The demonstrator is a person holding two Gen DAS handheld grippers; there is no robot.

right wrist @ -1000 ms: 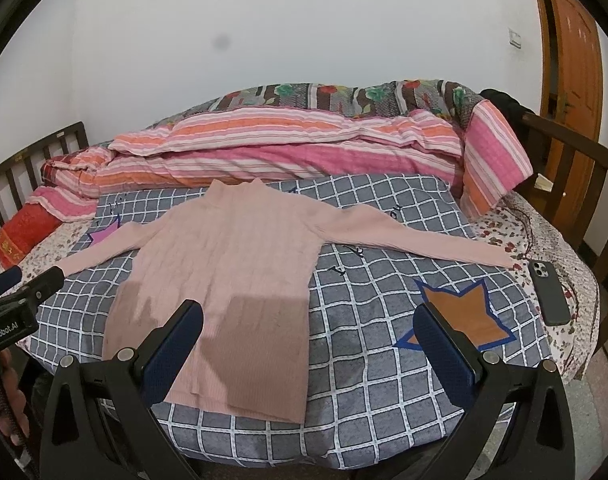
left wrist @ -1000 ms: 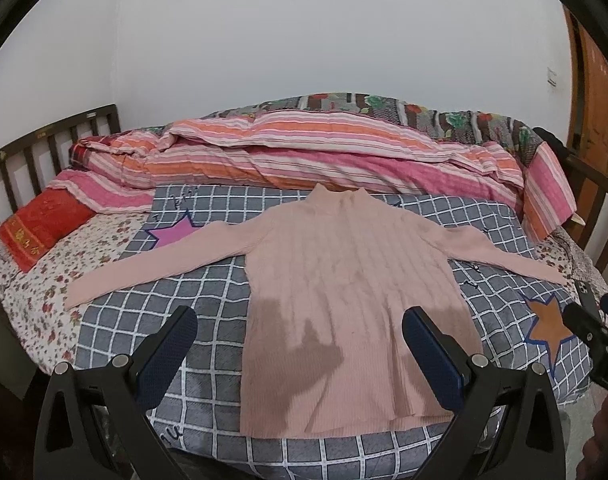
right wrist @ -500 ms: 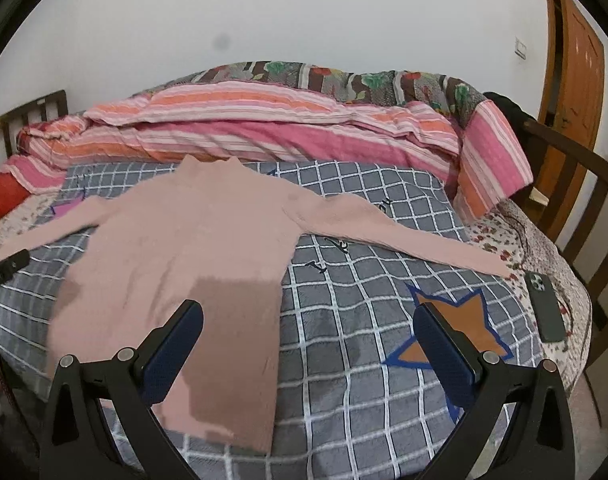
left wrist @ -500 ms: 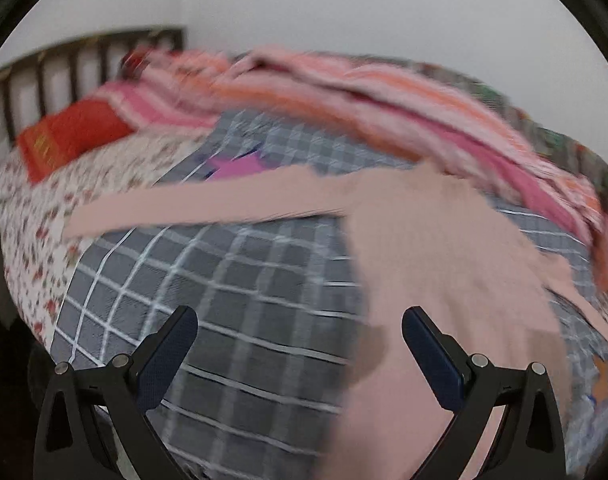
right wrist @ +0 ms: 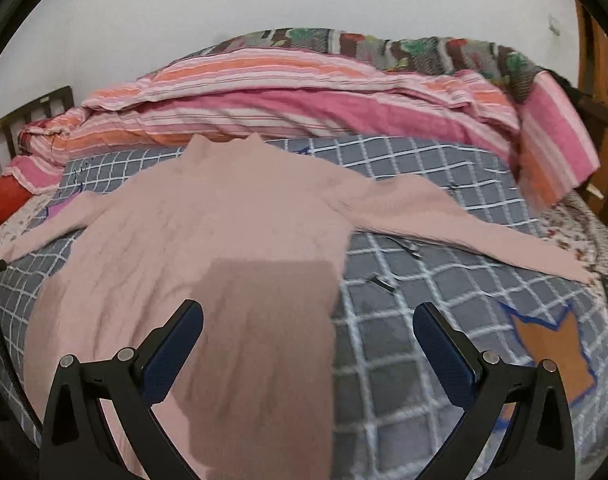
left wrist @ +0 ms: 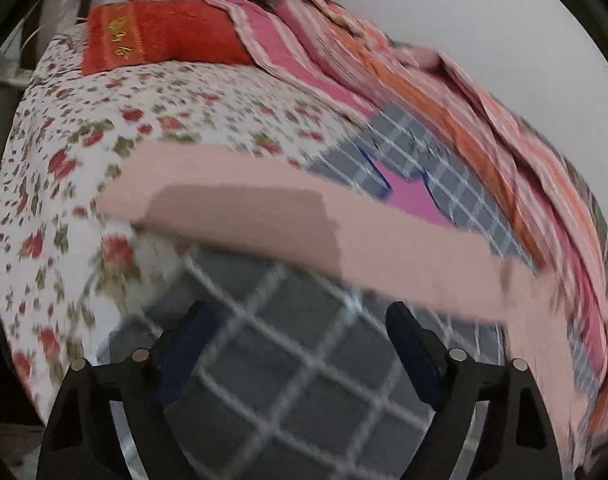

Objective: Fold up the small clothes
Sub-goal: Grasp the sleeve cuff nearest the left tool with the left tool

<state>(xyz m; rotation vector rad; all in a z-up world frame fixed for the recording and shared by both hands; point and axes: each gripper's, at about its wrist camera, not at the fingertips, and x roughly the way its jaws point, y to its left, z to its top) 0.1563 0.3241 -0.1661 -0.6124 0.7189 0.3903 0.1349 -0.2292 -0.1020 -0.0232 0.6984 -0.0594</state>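
Observation:
A pink long-sleeved sweater (right wrist: 224, 240) lies flat on the grey checked blanket (right wrist: 403, 360), sleeves spread to both sides. In the left wrist view its left sleeve (left wrist: 284, 216) runs across the frame, cuff end over the floral sheet. My left gripper (left wrist: 300, 320) is open and empty, close above the blanket just short of that sleeve. My right gripper (right wrist: 307, 316) is open and empty, above the sweater's lower right body near its side edge. The right sleeve (right wrist: 463, 224) stretches away to the right.
A striped pink and orange quilt (right wrist: 304, 100) is piled along the back. A red pillow (left wrist: 160, 36) lies by the wooden headboard at left. A floral sheet (left wrist: 84, 160) covers the bed's left side. An orange star patch (right wrist: 551, 344) marks the blanket at right.
My left gripper swung left and down, from facing the sweater's body to hovering close by the left sleeve. My right gripper moved nearer and lower over the sweater's body.

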